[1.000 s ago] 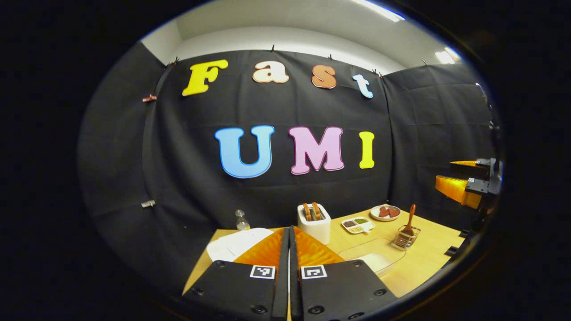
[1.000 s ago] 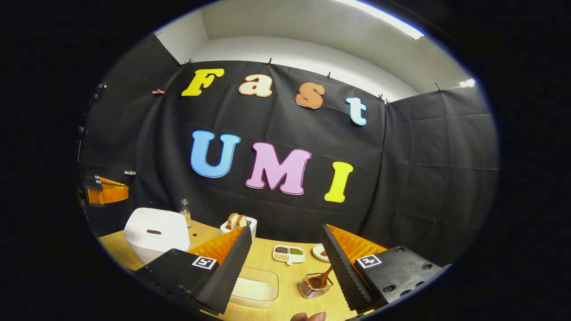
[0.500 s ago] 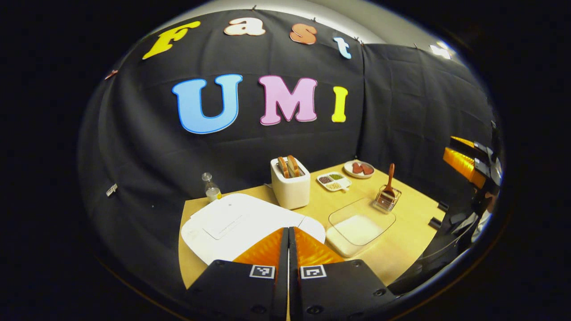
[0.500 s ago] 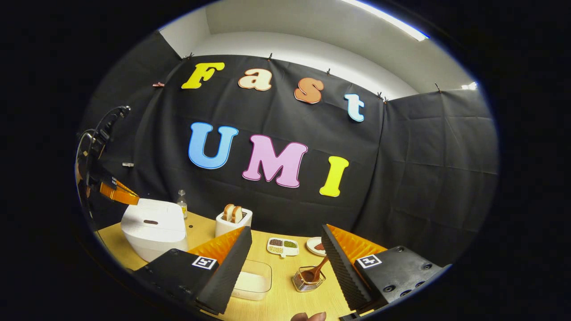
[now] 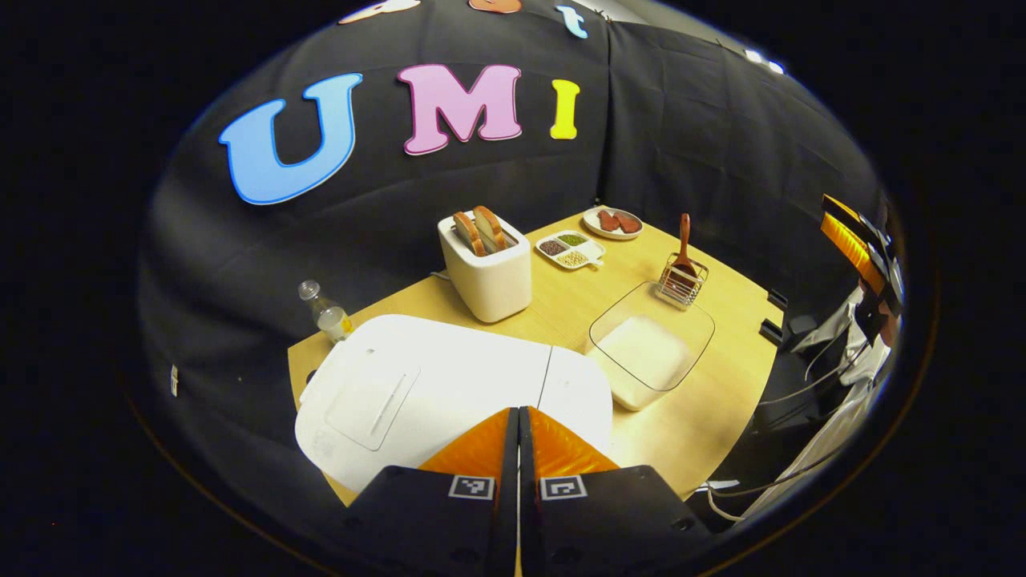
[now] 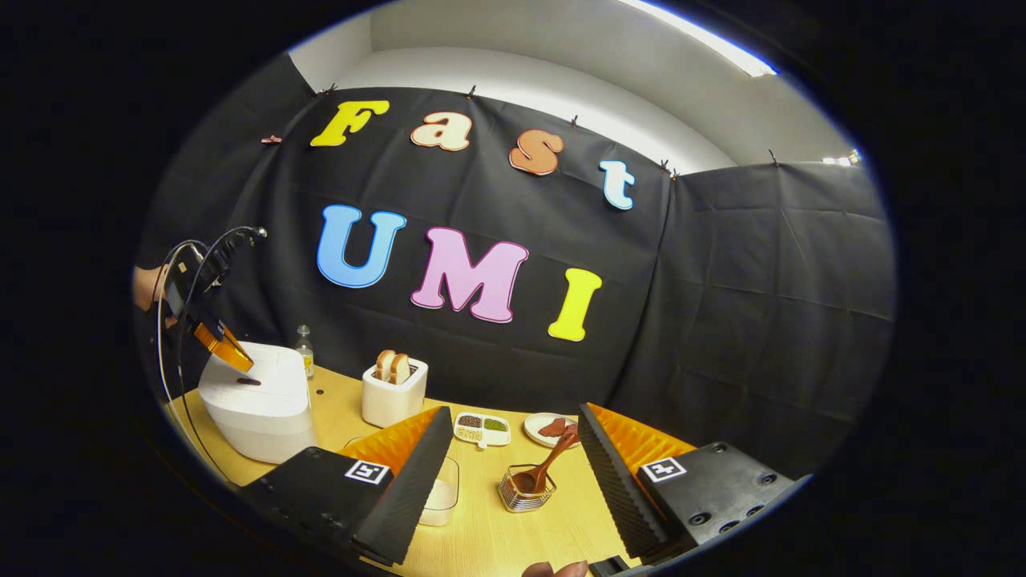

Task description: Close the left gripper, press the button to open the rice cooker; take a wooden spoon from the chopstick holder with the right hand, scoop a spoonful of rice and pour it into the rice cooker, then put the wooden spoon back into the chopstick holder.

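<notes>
The left gripper (image 5: 518, 417), fingers pressed together, hangs over the front edge of the white rounded rice cooker (image 5: 433, 385), whose lid stretches toward 11 o'clock. In the right gripper view its tip points at the dark oval button (image 6: 248, 381), very near it. The right gripper (image 6: 513, 449) waits spread, empty.

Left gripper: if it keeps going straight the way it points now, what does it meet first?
Most likely the closed white lid of the rice cooker, just beyond the left gripper and its shut jaws; the remaining gap is unclear.
</notes>
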`<state>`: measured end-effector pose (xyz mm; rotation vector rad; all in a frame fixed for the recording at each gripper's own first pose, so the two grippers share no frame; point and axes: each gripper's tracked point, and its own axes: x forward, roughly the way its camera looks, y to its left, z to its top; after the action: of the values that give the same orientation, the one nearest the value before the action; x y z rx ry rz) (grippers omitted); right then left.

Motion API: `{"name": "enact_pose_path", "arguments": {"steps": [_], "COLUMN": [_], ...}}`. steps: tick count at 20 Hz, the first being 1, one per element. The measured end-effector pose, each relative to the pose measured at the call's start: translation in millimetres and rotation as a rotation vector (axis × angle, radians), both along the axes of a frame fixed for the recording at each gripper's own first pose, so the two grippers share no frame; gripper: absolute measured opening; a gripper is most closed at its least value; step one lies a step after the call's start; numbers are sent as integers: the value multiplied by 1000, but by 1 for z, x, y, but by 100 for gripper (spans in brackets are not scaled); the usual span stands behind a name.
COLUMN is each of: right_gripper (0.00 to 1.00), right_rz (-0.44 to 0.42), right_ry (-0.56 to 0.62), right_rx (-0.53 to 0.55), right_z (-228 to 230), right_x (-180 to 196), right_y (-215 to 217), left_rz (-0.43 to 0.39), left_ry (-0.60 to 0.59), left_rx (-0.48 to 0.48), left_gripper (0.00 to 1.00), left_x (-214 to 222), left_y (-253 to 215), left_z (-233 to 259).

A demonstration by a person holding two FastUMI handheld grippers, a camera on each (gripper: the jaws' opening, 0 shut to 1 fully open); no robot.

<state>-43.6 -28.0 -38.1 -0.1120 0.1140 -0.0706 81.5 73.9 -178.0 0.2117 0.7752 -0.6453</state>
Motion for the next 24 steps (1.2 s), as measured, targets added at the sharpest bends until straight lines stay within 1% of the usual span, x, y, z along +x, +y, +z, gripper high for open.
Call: {"name": "enact_pose_path", "arguments": {"steps": [2, 5, 8, 16, 18, 19, 20, 22, 24], "right_gripper": [98, 98, 98, 98, 98, 98, 98, 98, 98], "right_rz": [-16, -39, -56, -54, -49, -47, -47, -49, -54], "right_ry": [5, 11, 23, 54, 58, 57, 57, 57, 58], "right_rx": [-2, -4, -2, 17, 24, 25, 25, 29, 30], "right_z": [0, -3, -9, -23, -25, -24, -25, -24, -23], "right_x": [0, -1, 1, 11, 11, 11, 11, 9, 6], "right_y": [-4, -8, -11, -4, -1, 0, 0, -2, -4], "left_rz": [-21, -25, -31, -73, -78, -88, -96, -96, -73], "left_ry": [39, 85, 92, 151, 169, 157, 158, 140, 104], "left_rx": [19, 34, 28, 70, 106, 117, 140, 158, 152], "left_gripper": [7, 7, 7, 7, 8, 7, 8, 7, 7], "left_x": [8, 18, 25, 9, 7, 5, 7, 8, 11], "left_y": [3, 8, 8, 14, 14, 18, 13, 12, 13], "left_z": [-12, -26, -29, -34, -40, -29, -39, -36, -25]}}
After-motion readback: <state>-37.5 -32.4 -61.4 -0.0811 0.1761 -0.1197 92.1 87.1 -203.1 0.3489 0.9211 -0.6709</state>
